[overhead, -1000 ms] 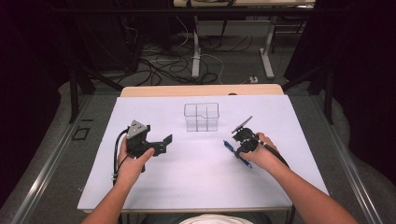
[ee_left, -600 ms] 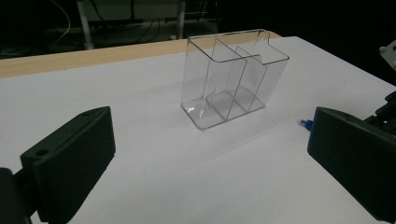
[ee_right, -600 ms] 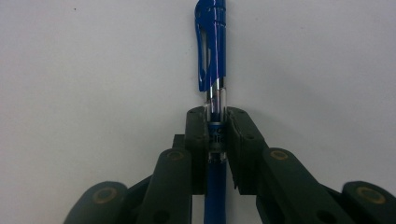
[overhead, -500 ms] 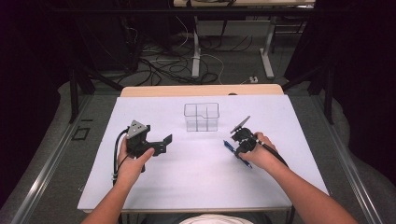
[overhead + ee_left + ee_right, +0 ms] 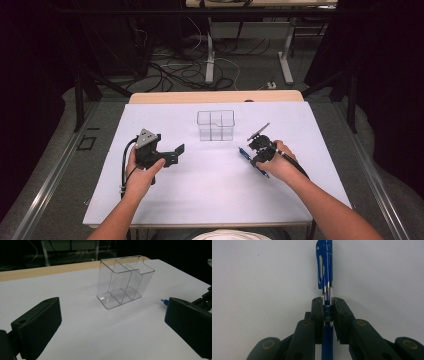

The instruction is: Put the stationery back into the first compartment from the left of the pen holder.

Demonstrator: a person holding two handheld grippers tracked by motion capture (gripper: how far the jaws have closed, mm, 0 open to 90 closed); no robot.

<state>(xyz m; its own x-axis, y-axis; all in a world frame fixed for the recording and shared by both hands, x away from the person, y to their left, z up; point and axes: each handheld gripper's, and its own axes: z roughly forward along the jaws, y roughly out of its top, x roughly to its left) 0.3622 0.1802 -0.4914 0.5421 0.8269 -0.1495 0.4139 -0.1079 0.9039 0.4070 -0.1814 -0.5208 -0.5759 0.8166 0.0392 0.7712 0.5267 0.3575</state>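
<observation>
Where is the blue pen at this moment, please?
The blue pen is clamped in the right hand-held gripper, low on the white table, right of the clear organizer.

You have a blue pen point(image 5: 326, 272) with a clear barrel section and a blue clip at its cap end, lying low on the white table point(image 5: 200, 195) at the right side of the scene, on the near-right side of the clear organizer point(image 5: 216, 125). Your right gripper point(image 5: 257, 156) is clamped on the pen around the middle of its barrel, so the capped, clipped end sticks out past the jaws and the other end runs back between the gripper's arms. In the high view the pen lies slantwise, one blue end pointing far-left and the other near-right under your hand.
</observation>
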